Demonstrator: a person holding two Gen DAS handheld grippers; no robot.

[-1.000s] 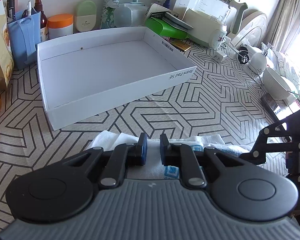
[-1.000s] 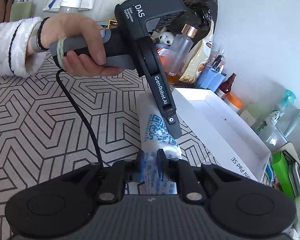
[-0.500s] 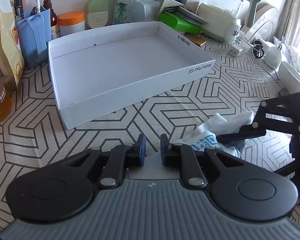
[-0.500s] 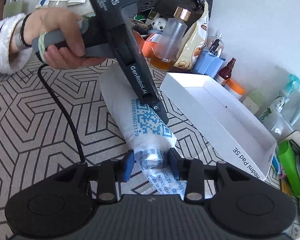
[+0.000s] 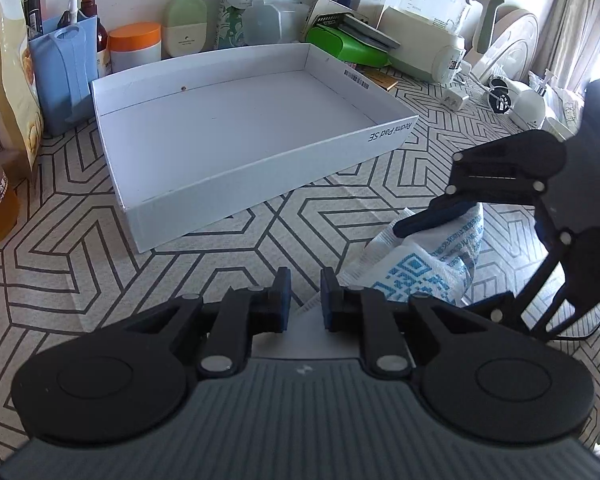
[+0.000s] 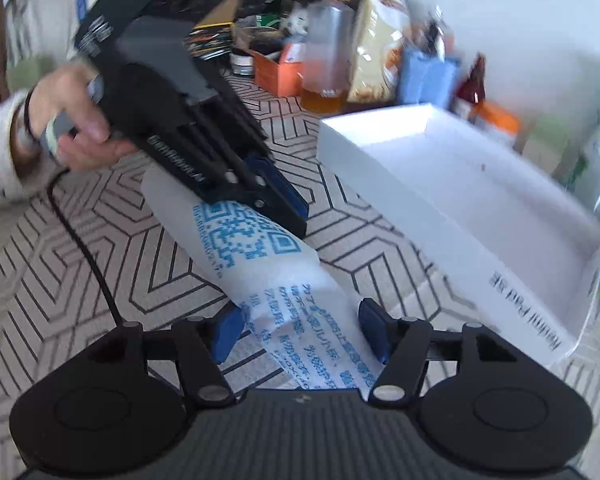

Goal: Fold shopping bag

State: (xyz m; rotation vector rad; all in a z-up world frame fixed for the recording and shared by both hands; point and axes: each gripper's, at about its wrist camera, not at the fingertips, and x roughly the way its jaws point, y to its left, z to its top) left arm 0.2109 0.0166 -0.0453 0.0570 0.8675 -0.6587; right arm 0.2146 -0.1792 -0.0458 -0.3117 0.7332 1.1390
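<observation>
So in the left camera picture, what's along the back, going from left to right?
Snack bag → blue holder → orange-lid jar → green case → green box → blender → fan.

The white box [image 5: 236, 136] at the centre of the left wrist view bears "Redmi Pad SE" upside down on its near right wall, with a barcode on its right rim. The snack pouch [image 5: 4, 60] at the upper left shows "DU". The shopping bag [image 6: 256, 256] mid-frame in the right wrist view carries a blue QR code and blue lettering too blurred to read.
</observation>
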